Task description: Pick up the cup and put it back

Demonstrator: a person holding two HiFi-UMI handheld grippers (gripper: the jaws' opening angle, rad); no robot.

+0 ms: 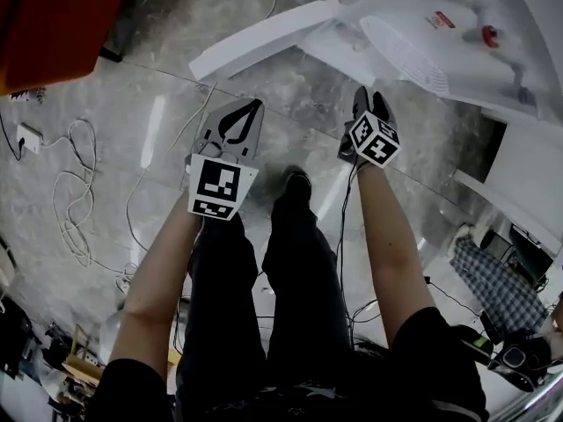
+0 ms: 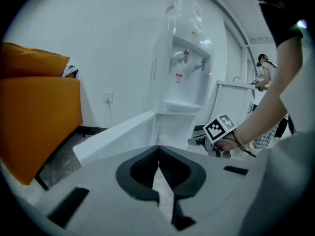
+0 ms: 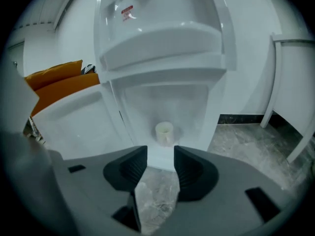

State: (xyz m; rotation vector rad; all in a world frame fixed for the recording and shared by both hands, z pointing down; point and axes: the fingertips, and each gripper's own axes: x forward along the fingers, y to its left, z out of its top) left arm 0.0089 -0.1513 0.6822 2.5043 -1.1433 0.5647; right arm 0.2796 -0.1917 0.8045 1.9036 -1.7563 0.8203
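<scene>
A small pale cup stands upright in the open lower compartment of a white water dispenser. My right gripper points straight at it from a short way off, open, with only floor showing between its fingers. In the head view the right gripper is held out toward the dispenser; the cup is hidden there. My left gripper hangs further back and to the left, its tips touching. In its own view the left gripper is shut and holds nothing.
The dispenser's white door swings open to the left. An orange seat stands left of it. Cables lie on the grey stone floor. A white table leg is at the right. Another person stands in the background.
</scene>
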